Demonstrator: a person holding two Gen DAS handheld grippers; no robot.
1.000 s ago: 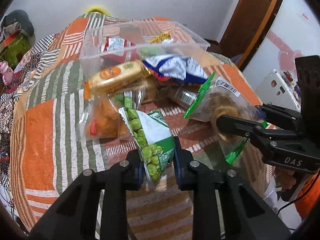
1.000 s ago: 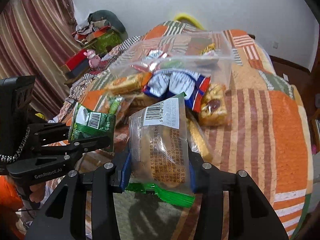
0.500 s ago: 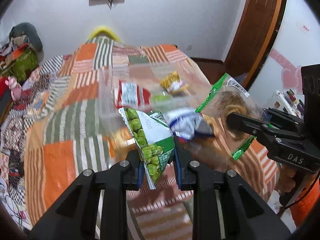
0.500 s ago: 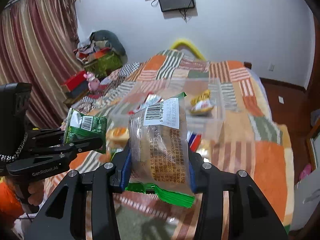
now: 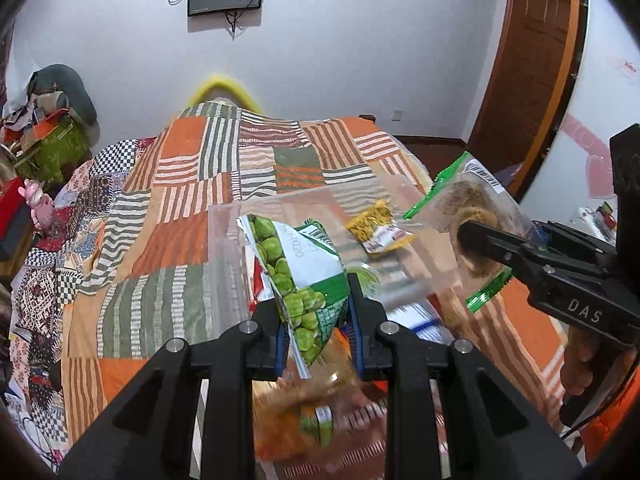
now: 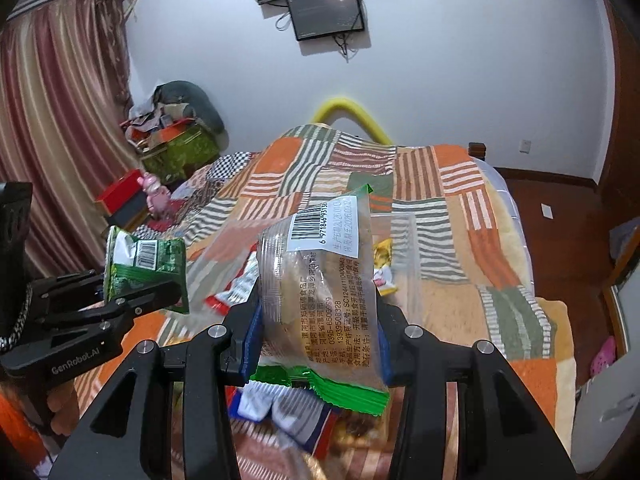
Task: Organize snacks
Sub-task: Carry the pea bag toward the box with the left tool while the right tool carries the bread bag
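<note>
Your left gripper (image 5: 316,336), marked "GenRobot.AI", clenched the green pea packet (image 5: 300,276) at frame center, w/ "1020" printed on it. Your right gripper (image 6: 316,344), stamped "DAS", clamped the clear pastry bag (image 6: 324,292); barcode label read "6 971846 93130", phone no. "0395-6506999". Both packs were held up over the clear bin (image 5: 228,248), mid-frame, on the patchwork quilt (image 5: 160,208).
</note>
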